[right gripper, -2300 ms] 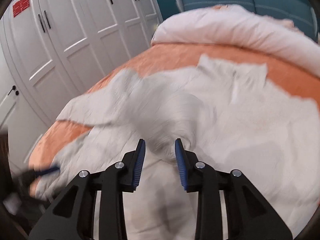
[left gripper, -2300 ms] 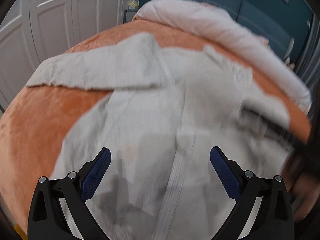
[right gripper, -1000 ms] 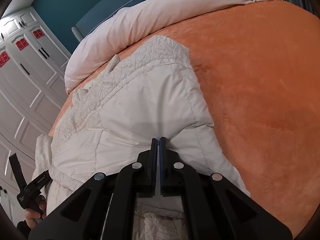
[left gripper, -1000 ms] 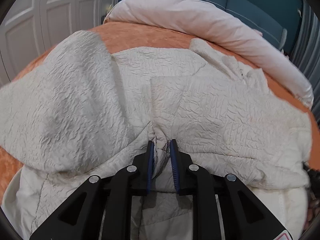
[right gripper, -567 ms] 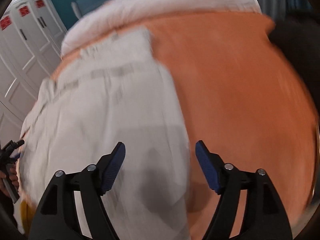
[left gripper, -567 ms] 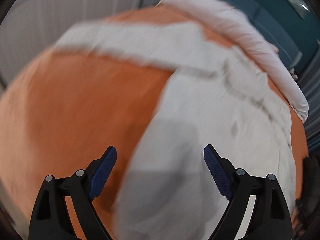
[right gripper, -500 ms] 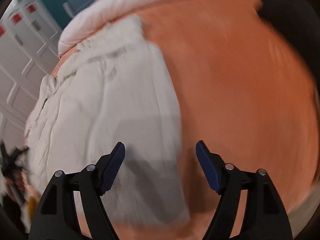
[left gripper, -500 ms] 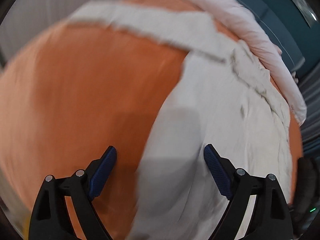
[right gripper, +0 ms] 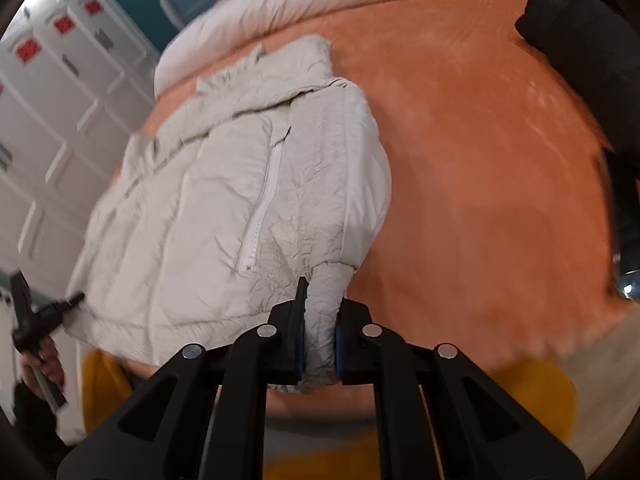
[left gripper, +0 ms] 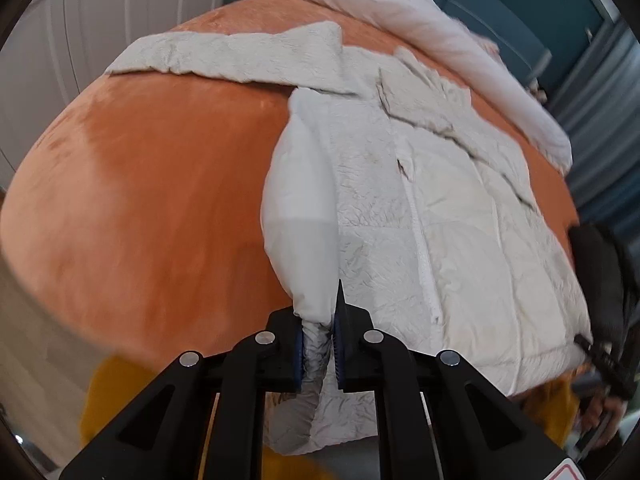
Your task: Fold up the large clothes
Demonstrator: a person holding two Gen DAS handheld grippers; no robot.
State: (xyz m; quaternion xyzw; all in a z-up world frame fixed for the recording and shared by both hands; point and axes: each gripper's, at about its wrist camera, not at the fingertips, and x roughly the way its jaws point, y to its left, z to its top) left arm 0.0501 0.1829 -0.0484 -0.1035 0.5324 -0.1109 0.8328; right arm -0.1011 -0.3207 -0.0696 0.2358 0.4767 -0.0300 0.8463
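A large off-white padded jacket (left gripper: 432,200) lies front up, zipper closed, on an orange bed cover (left gripper: 152,184). Its hem hangs at the near bed edge. One sleeve (left gripper: 224,56) stretches out to the far left. My left gripper (left gripper: 318,344) is shut on the jacket's bottom left corner. In the right wrist view the jacket (right gripper: 224,208) fills the left half, and my right gripper (right gripper: 320,344) is shut on its bottom right corner. The left gripper also shows in the right wrist view (right gripper: 40,312), at the far left.
A pale folded duvet (left gripper: 432,32) lies across the head of the bed. White wardrobe doors (right gripper: 52,92) stand on the left. A black garment (right gripper: 588,40) lies at the bed's right side. Yellow shows below the bed edge (right gripper: 532,392).
Both grippers were open above the jacket half a second ago; now each is shut on a bottom corner of the hem at the near bed edge.
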